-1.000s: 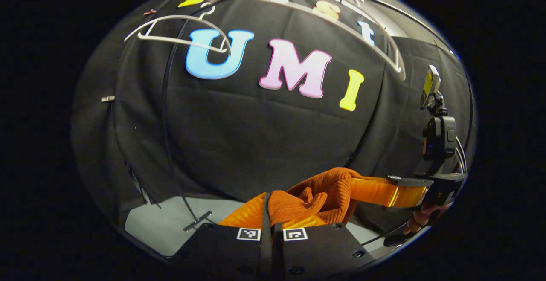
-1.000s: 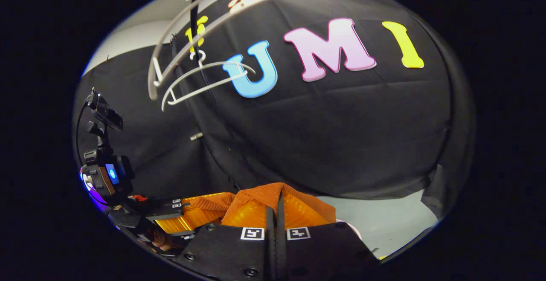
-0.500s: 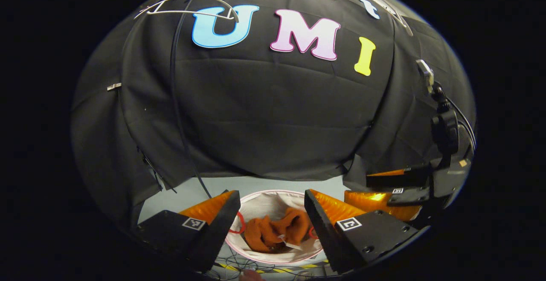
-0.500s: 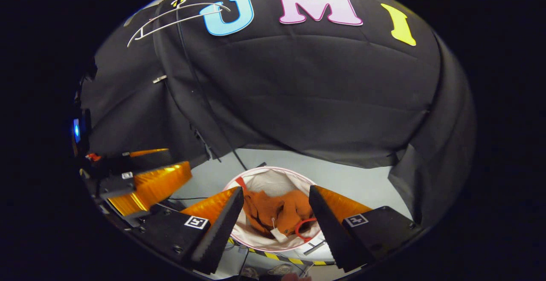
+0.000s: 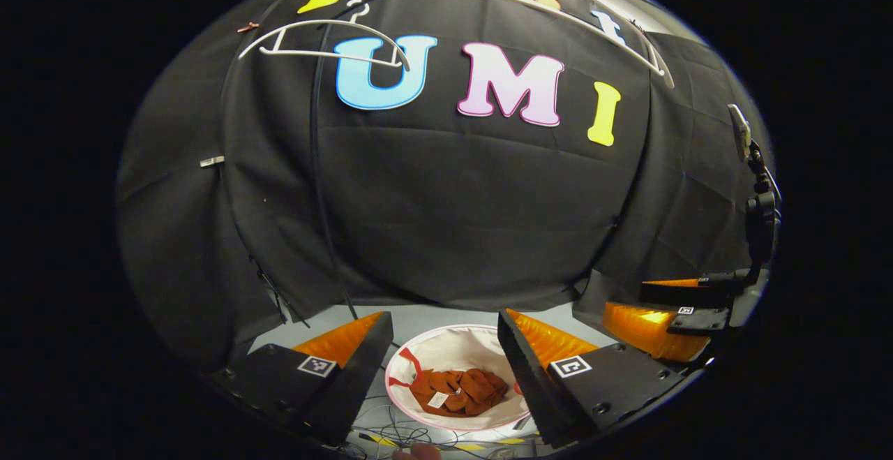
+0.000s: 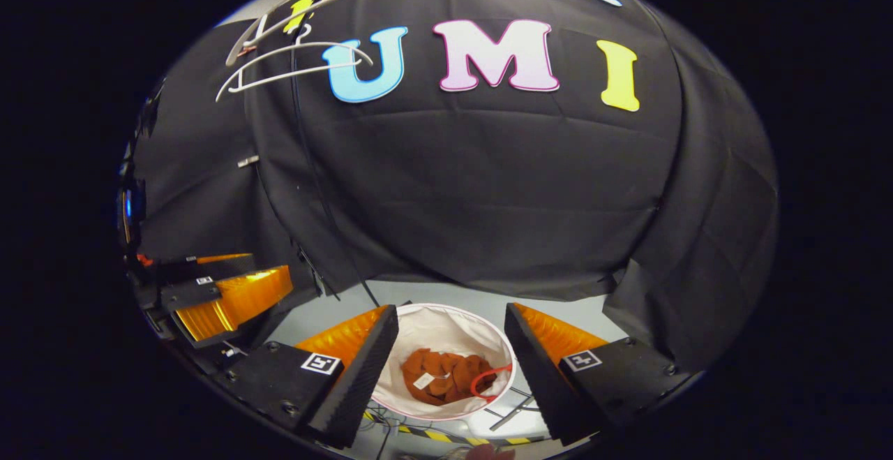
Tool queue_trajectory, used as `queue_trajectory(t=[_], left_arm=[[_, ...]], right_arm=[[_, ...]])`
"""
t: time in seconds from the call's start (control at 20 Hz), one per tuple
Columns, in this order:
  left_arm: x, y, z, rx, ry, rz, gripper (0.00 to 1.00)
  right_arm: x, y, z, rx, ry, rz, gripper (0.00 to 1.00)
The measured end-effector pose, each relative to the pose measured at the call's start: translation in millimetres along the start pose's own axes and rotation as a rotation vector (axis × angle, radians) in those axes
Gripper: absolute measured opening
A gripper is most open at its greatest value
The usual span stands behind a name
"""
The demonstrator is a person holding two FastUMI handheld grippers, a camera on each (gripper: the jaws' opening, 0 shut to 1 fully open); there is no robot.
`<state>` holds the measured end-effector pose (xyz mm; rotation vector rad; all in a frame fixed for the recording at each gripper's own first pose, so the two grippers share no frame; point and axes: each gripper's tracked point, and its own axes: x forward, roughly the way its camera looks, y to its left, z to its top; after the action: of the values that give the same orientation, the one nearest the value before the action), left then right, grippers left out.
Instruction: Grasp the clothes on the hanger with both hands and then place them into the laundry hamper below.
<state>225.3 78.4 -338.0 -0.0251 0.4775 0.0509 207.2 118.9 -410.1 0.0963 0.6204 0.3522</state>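
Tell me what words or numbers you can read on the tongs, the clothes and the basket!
No words or numbers can be read on them.
White tag on the orange clothes in the hamper: too small to read.
Square markers on the left tongs: black and white patterns, no words.
Square markers on the right tongs: the same kind of patterns, no words.

Matt, rumpled orange cloth garment (image 5: 457, 390) lies in a smooth white fabric hamper (image 5: 446, 345); at twelve o'clock a glossy white plastic hanger (image 5: 324, 55).
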Motion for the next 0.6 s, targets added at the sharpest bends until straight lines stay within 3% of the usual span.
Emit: queue_trajectory(t=[0.2, 0.6], left_arm=[[-39, -4, 25, -0.029, -0.064, -0.007, 0.95], [-127, 0, 80, 0.030, -0.191, 0.024, 0.95]], right_arm=[[-37, 6, 25, 0.005, -0.066, -0.027, 0.99], [-120, 31, 85, 0.025, -0.205, -0.074, 0.99]])
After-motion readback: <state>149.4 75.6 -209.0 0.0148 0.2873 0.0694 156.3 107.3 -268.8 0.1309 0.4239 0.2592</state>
